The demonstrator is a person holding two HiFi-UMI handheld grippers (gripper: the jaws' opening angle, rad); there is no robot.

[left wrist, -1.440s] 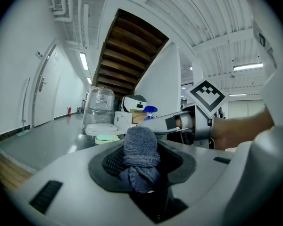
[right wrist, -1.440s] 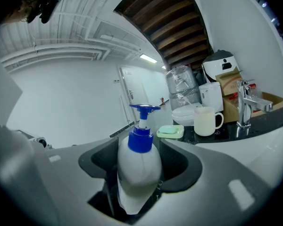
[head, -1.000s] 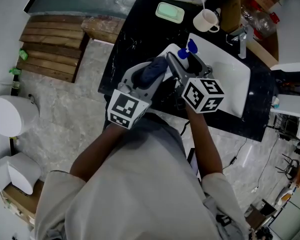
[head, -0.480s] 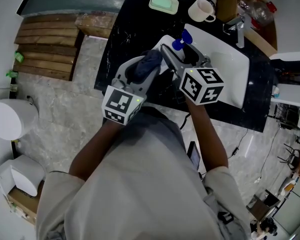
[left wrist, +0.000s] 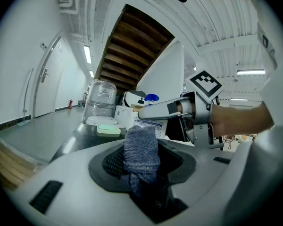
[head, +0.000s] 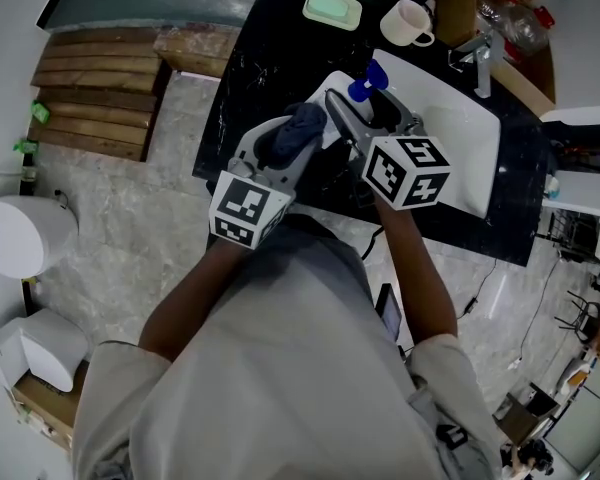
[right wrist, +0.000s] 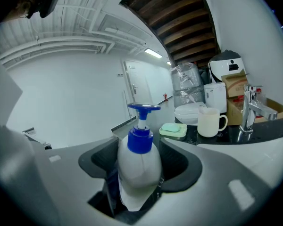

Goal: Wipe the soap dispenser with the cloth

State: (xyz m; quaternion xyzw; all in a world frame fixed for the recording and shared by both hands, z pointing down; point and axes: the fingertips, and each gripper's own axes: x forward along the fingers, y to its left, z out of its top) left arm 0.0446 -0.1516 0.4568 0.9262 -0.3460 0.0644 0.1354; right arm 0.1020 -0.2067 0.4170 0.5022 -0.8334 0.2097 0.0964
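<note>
We list: soap dispenser [right wrist: 140, 152] gripped between right gripper [right wrist: 137, 172] jaws; cloth [left wrist: 141, 147] clenched between left gripper [left wrist: 142, 169] jaws.

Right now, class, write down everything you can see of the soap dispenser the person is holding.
The soap dispenser is a rounded white plastic bottle with a blue collar and a blue pump head on a white stem. It stands upright, gripped at its sides by the right claw, near the corner of the white sink. The cloth in the left claw is close by; whether it touches the bottle cannot be told.
</note>
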